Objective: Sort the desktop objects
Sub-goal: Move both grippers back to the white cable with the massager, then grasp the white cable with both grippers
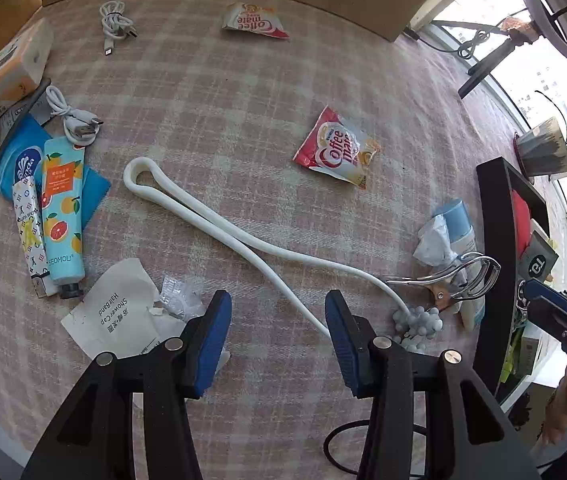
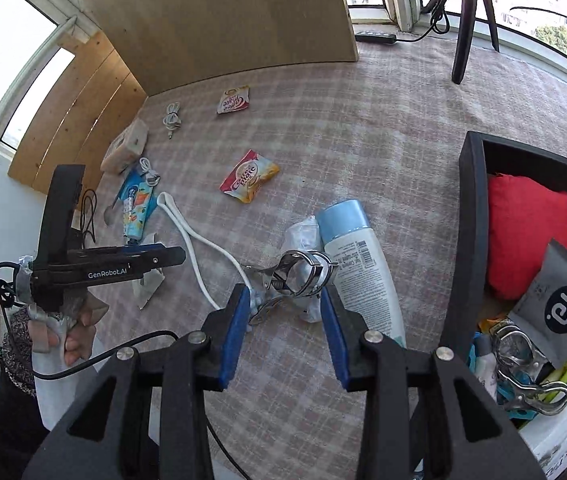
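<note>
Desk (image 2: 383,128), mid-sort: eyelash curler (image 2: 303,272) near right edge beside storage box (image 2: 469,240). Right gripper (image 2: 285,320) half-open over it, likely next pick. Left gripper (image 1: 277,332) half-open, empty.

Bright window daylight, blown-out panes, sharp focus, strong fisheye edge distortion.
</note>
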`<state>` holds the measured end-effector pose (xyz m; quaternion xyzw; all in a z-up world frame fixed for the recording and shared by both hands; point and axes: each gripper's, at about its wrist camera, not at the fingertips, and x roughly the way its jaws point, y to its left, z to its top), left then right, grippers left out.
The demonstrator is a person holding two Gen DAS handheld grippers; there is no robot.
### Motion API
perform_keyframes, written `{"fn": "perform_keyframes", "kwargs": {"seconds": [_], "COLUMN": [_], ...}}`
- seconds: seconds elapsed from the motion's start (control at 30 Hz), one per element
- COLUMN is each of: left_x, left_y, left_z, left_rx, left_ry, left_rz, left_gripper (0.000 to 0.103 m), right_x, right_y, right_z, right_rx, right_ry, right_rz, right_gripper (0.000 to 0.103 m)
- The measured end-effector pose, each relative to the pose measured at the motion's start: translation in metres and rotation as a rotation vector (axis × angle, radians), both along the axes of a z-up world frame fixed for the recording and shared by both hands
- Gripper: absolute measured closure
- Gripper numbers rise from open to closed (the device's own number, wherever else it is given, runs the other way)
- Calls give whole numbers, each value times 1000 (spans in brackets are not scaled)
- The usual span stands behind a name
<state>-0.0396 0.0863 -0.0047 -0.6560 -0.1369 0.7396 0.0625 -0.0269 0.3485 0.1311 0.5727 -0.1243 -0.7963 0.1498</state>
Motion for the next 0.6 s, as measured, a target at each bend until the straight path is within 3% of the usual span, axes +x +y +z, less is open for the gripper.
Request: {"fn": "perform_keyframes", "kwargs": {"seconds": [0.27, 0.37, 0.6], "left_x": [11, 16, 18], "left_y": [7, 11, 23], "left_z": [-7, -9, -16], "left_rx": [84, 121, 173], "left_ry": [-15, -24, -39], "left_rz": [29, 37, 55], "left_gripper": [61, 63, 68], "right_x": [-46, -66, -86], "right_y": [-72, -90, -116], "right_z": [-20, -40, -77], "right_rx": [49, 67, 122], "right_ry": [-68, -128, -230], "right_rz": [247, 300, 378], "right_gripper": [72, 80, 84]}}
